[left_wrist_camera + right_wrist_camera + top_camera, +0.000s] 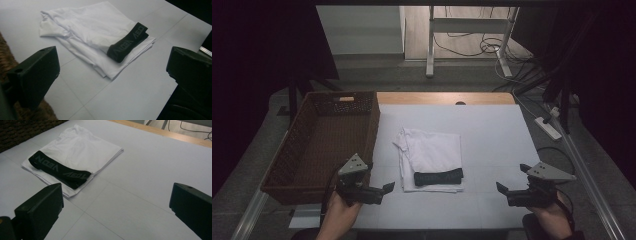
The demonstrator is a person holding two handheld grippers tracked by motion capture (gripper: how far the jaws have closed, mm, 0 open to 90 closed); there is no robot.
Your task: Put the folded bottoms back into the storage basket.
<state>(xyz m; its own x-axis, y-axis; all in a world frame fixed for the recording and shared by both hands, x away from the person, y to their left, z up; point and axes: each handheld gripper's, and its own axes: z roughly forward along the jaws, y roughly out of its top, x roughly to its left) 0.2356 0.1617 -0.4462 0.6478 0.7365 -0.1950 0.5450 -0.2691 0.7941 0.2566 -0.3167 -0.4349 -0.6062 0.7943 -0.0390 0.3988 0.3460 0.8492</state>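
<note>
— Both jaws spread on the left gripper [388, 187] and right gripper [501, 188], holding nothing?
— Yes; folded white underwear [432, 156] lies between them (wicker basket [328, 137] still bare, likely its destination).

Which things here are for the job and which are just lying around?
For the job:
- folded white underwear with a black waistband
- left hand-held gripper, open
- right hand-held gripper, open
- wicker basket, maybe, since it stands just left of the underwear

Just lying about:
- power strip on the floor
- cables
- white table frame behind
</note>
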